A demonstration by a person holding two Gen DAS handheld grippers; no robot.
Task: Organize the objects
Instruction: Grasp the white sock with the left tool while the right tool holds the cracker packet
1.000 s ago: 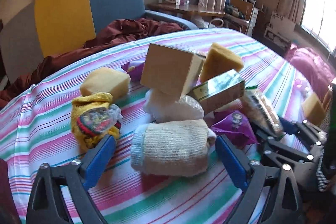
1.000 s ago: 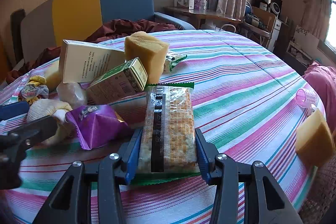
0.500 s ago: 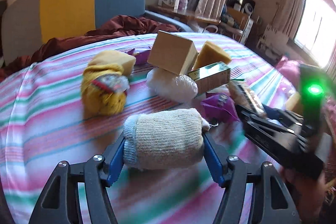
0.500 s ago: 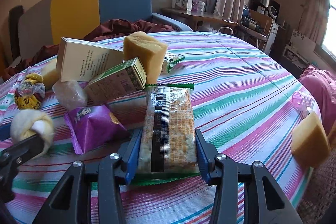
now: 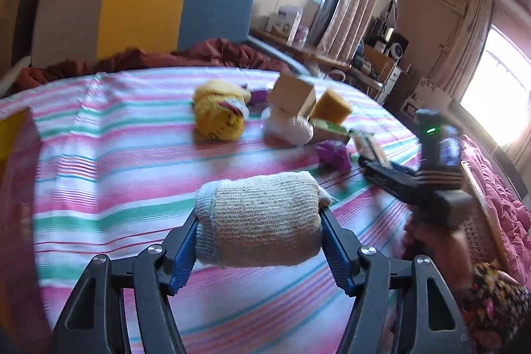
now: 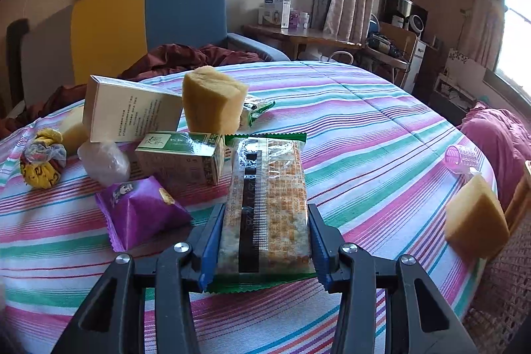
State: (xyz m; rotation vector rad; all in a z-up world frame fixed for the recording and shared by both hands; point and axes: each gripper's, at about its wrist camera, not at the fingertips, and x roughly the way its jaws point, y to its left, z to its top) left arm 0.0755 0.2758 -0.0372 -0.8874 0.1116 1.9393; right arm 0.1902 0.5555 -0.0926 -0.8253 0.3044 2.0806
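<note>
Your left gripper [image 5: 259,241] clamps a rolled beige sock [image 5: 257,219], its knit coarse and speckled with a pale cuff at the left end; the jaws press both ends, and the roll hangs clear above the striped counter [image 5: 99,175], apart from the pile. Your right gripper [image 6: 262,241] has its jaws closed on a cracker packet [image 6: 265,204], clear film over pale crackers with a black strip down the middle and green crimped edges, its far end resting by the pile on the cloth.

Around the packet: a green carton [image 6: 181,160] touching its left side, a purple pouch [image 6: 139,209] just beside the left jaw, a clear lump of plastic wrap [image 6: 104,161], a tilted white box [image 6: 129,115] and a yellow sponge [image 6: 212,102] standing behind. A yellow bundle [image 6: 41,163] lies at the far left. Another sponge [image 6: 476,218] and a pink roller [image 6: 461,156] sit well apart at the right edge. A blue-and-yellow chair [image 6: 149,22] stands beyond the counter.
</note>
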